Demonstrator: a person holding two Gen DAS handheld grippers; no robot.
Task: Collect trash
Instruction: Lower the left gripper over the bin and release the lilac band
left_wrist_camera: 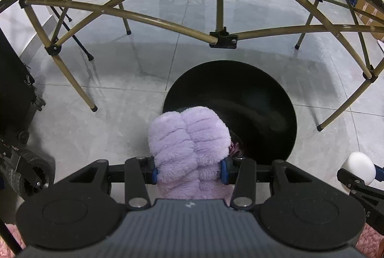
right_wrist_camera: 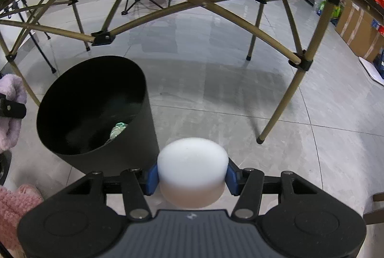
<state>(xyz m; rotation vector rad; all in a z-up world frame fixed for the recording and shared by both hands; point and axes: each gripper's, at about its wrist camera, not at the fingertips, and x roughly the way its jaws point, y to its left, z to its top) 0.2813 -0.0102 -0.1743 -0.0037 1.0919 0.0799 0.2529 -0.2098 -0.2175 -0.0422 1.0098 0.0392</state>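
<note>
Left wrist view: the left gripper (left_wrist_camera: 190,168) is clamped on a fluffy lilac plush item (left_wrist_camera: 188,145), its blue pads (left_wrist_camera: 224,168) sunk into the pile on both sides; the plush hangs over the near rim of the black round bin (left_wrist_camera: 264,99), partly above the opening and partly above the grey tiled floor (left_wrist_camera: 100,118). From where I stand the risk is plain; let go now and the soft thing could catch the rim and flop outside, since much of its bulk sits on the floor side. The fabric may also cling to the pads rather than drop cleanly.

In the right wrist view the right gripper (right_wrist_camera: 192,176) holds a white rounded foam puck (right_wrist_camera: 192,162) between its pads, jaws pinched on its sides; it sits beside the bin (right_wrist_camera: 134,152), not over it, so a release here would send it to the tiles, where it might well roll under the folding table frame (right_wrist_camera: 283,99). Something pale green already lies at the bottom of the bin (right_wrist_camera: 117,129). With both hands converging on one opening, the grippers could bump each other or tip the light bin.
</note>
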